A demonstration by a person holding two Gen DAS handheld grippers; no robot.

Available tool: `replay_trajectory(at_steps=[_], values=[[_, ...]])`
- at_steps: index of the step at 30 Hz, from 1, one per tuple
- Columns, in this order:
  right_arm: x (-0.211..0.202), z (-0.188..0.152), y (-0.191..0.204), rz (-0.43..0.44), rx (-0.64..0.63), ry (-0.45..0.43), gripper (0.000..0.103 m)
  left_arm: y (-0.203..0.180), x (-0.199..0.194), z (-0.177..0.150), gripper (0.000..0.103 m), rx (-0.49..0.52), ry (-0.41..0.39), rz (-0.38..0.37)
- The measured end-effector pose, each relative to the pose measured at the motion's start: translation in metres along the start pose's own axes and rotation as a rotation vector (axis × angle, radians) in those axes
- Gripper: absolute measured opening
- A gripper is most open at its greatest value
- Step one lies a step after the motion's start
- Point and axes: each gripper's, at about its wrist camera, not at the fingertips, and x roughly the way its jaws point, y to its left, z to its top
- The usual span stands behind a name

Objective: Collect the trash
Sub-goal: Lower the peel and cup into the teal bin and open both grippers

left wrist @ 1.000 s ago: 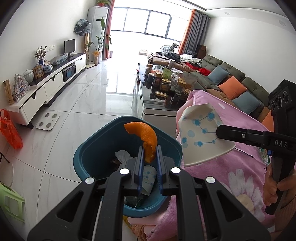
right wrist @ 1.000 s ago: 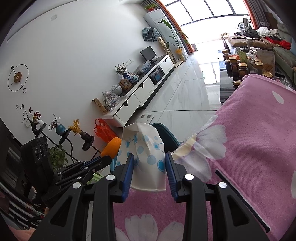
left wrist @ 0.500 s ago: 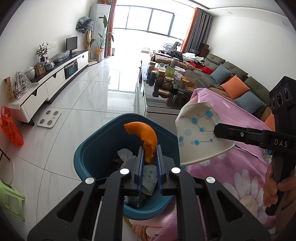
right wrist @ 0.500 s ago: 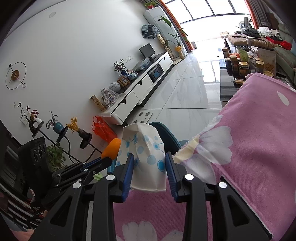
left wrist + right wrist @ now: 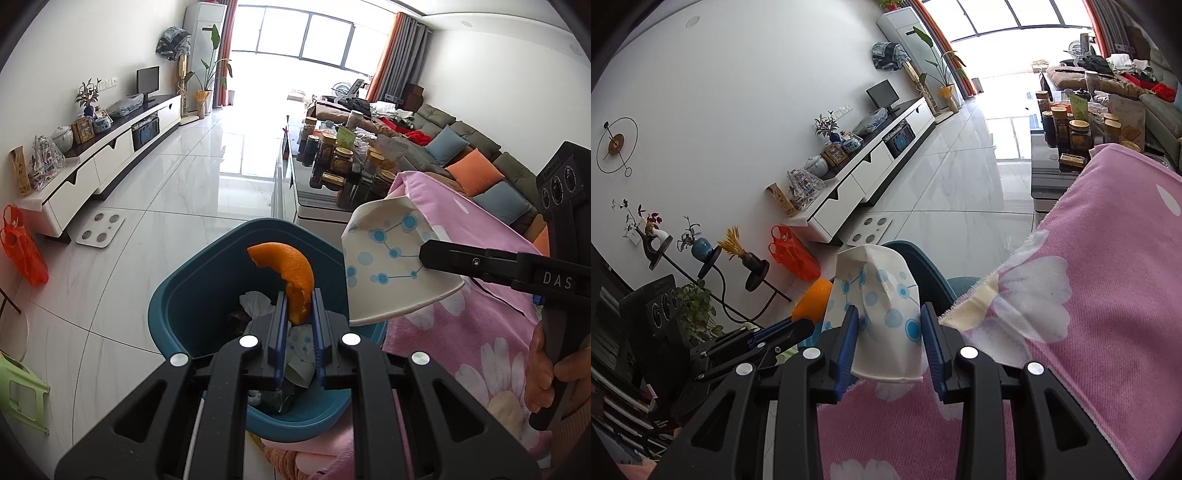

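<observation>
Right now the left gripper has its blue pads pinched nearly together on the lower end of a curved piece of orange peel, which arches up above the fingertips and hangs over the open mouth of the teal bin. Beside it, the right gripper stands partly open, its pads pressed on either side of a crumpled paper cup printed with blue dots, base pointing away and rim toward the camera. In the left wrist view the cup sits at the bin's near right edge, over the border between the bin and the pink flowered blanket, so it looks not quite over the opening.

As for progress, the bin already holds a white tissue and a second dotted paper item (probably another cup, half hidden behind the left fingers), so some collecting seems done. Both held pieces are yet to be dropped; the peel looks ready, the cup probably needs carrying a little further over the bin.

Hidden or unclear: the bin's bottom is dark and blocked by the left gripper, so what else lies in it cannot be told. Only part of the person's hand on the right gripper's handle shows, and whether more trash lies on the blanket is out of view.
</observation>
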Motion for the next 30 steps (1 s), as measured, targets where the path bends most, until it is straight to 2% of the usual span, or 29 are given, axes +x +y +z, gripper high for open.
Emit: replay_trajectory(at_steps=[30], values=[[0.054,0.012,0.034,-0.076,-0.042,0.088,0.034,0.009,0.041,-0.002,0.013,-0.061,0.07,0.037]])
